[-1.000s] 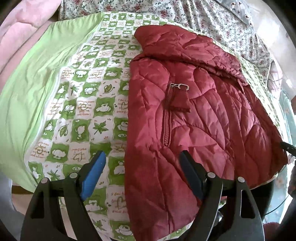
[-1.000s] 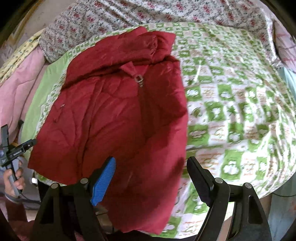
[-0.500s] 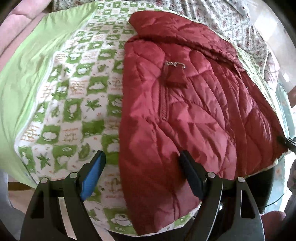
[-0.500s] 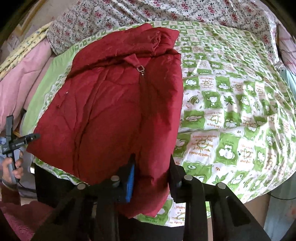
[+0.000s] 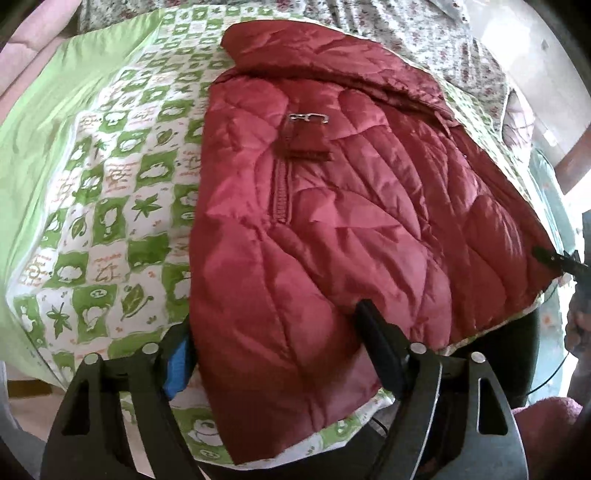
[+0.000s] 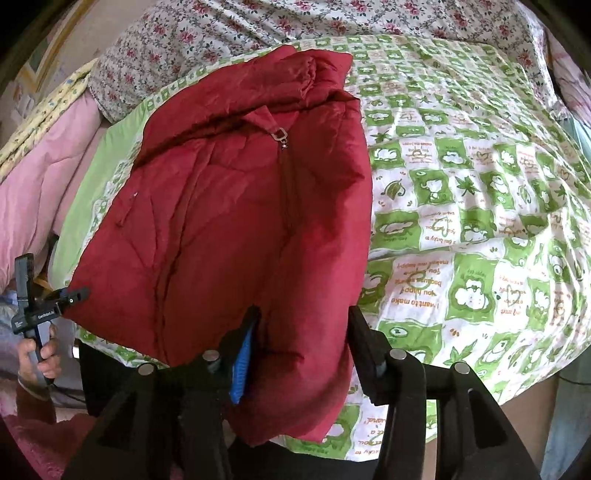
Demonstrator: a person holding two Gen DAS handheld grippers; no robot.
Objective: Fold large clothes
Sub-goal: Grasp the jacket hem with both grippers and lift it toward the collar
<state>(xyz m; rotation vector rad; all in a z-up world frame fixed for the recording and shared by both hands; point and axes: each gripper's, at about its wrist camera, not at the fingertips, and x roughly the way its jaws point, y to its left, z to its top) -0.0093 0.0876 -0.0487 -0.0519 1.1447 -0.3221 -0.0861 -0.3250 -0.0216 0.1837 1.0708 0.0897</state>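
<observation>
Quilted dark-red padded jacket [image 5: 351, 221] lies zipped on the near part of a bed, its hem hanging over the bed's front edge.

The left hand-held gripper [image 5: 273, 354] straddles one hem corner: puffy red fabric fills the gap between its black fingers, the blue pad [image 5: 177, 369] sits at the jacket's side edge and the other finger presses into a fold. Its jaws are closing around that corner, though a firm pinch cannot be confirmed. The right hand-held gripper [image 6: 299, 350] straddles the other hem corner, which droops between its fingers; its jaws are opening, the blue-padded finger [image 6: 242, 365] lies against the cloth and the far one stands at the cloth's outer edge, so no clamp is evident.

Further out, a metal zipper pull [image 5: 308, 117] lies near the collar, and a folded sleeve [image 6: 295, 74] rests across the jacket's top. Under the jacket spreads a green-and-white checked bedsheet [image 6: 461, 184] with leaf and cartoon prints and a plain lime-green border [image 5: 55, 122]. Beyond it lies a floral-print cover [image 6: 221, 33], and a pink quilt [image 6: 33, 177] is bunched at one side. In the right wrist view, a person's hand [image 6: 37, 354] grips the handle of the left tool.
</observation>
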